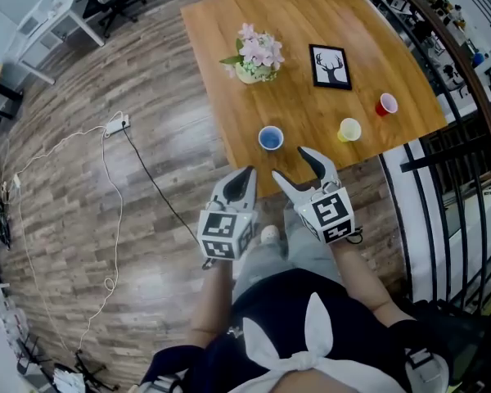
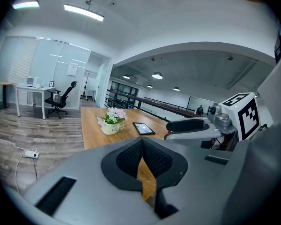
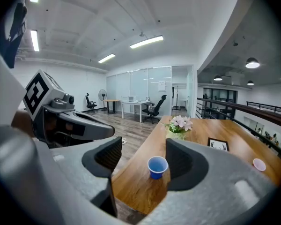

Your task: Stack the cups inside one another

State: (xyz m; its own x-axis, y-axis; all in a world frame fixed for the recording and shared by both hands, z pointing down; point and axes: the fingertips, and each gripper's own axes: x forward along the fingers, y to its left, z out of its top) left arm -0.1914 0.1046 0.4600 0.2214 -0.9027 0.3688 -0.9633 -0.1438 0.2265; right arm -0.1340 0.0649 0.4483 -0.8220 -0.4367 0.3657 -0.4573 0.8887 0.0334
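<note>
The blue cup (image 1: 270,138) is set near the table (image 1: 311,15) edge, with the yellow cup (image 1: 349,129) at its 3 o'clock and the red cup (image 1: 386,105) beyond. At 5 o'clock the right gripper (image 1: 293,165) is held with fingers spread, and at 7 o'clock the left gripper (image 1: 247,174) with fingers pressed together.

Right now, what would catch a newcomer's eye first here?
A blue cup, a yellow cup and a red cup line the near edge of the wooden table. The open right claw points at the blue cup, empty, with the shut left claw beside it. Farther back stand pink flowers and a framed deer picture.
</note>
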